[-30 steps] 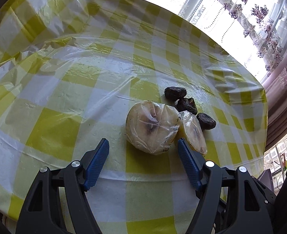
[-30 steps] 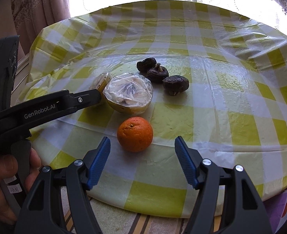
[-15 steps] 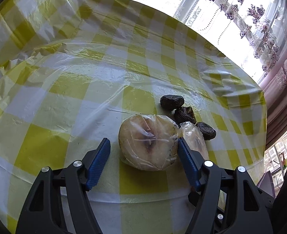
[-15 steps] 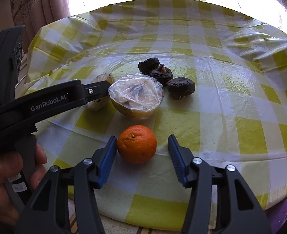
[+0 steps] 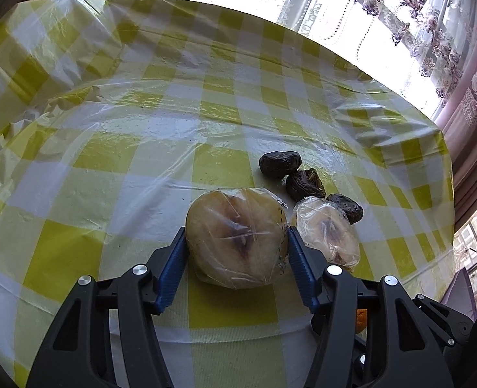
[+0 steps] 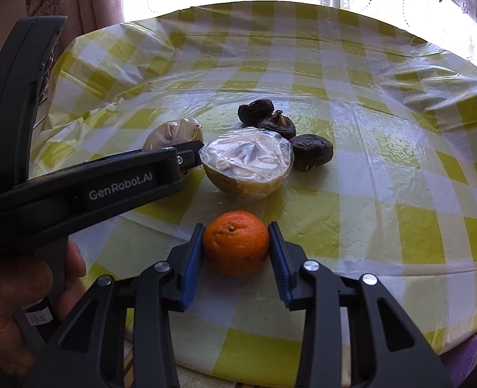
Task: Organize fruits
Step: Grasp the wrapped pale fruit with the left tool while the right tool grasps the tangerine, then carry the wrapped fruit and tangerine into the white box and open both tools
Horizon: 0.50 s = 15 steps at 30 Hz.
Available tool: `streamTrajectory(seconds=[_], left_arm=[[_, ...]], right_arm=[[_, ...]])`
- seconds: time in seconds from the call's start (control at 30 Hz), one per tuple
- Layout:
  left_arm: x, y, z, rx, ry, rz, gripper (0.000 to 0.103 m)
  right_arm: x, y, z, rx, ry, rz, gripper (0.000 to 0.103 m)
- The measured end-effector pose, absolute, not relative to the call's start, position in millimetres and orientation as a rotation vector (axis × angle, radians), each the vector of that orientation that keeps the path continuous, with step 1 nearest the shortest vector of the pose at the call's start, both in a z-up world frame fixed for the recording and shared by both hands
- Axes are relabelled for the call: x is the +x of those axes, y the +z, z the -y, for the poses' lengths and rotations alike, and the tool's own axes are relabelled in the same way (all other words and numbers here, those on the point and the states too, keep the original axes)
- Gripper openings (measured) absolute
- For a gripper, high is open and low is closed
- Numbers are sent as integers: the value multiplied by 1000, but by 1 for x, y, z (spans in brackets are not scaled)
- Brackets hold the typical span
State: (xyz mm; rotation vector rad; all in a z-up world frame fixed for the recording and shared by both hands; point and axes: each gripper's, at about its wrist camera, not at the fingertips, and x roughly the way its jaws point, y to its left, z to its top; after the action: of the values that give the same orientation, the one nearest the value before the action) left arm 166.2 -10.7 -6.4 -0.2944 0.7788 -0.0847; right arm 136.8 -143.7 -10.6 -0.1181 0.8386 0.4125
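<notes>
The orange [image 6: 236, 242] sits between the blue pads of our right gripper [image 6: 237, 247], near the front edge of the table, and the jaws have just been closing until both pads press on its sides: we have it clamped. It looks small, firm and round, with a dimpled skin that should give the ribbed pads some bite. We judge it light, but a ball can roll out of a two-point grip, so holding it across its widest part, as now, seems right.

Our left gripper [image 5: 237, 252] has also just been closing, and its pads now lie against both sides of the large wrapped fruit half [image 5: 237, 241], cut face up under cling film. We judge this one softer and slicker: the film may slide over the flesh, and a hard squeeze could bruise it. Taking it low on the rind, below the film's edge, looks safest.

Just to its right lies a smaller wrapped fruit half [image 5: 327, 234], touching or nearly touching the right pad. Beyond that, three dark dried fruits [image 5: 305, 182] cluster on the yellow checked tablecloth [image 5: 109, 148].
</notes>
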Motion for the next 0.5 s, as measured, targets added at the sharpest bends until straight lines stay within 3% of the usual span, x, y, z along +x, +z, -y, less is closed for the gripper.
streamTrajectory(seconds=[0.5], left_arm=[[149, -3, 9, -300, -77, -742, 56]], right_arm=[[128, -9, 145, -119, 393, -828, 36]])
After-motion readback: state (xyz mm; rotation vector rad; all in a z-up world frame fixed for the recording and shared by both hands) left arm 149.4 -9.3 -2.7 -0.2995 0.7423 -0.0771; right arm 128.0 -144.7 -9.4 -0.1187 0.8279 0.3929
